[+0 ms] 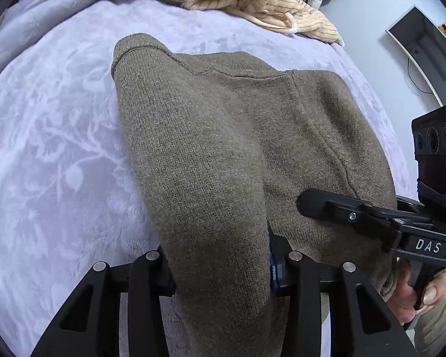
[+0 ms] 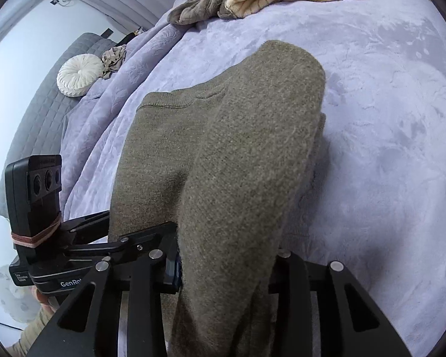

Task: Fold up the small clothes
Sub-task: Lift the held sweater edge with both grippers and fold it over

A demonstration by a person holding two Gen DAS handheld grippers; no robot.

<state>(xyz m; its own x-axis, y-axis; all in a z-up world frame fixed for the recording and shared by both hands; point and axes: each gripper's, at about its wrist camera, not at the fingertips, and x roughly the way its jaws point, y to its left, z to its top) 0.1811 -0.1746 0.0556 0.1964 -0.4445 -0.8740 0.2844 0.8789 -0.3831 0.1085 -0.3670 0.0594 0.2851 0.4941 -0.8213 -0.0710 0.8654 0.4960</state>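
Olive sweater (image 1: 217, 154) pinched in left tool (image 1: 220, 270), right tool (image 2: 226, 270); round cushion (image 2: 79, 75) only in right view.

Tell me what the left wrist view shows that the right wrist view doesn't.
Only the left wrist view: a wall-mounted screen at upper right, and the right hand-held gripper reaching in from the right.

Only the right wrist view: a round white cushion on a grey quilted cover, and the left hand-held gripper coming in from the left.

Both: the olive knit garment pinched in each view's own jaws, the lavender blanket, and the cream striped clothes beyond.
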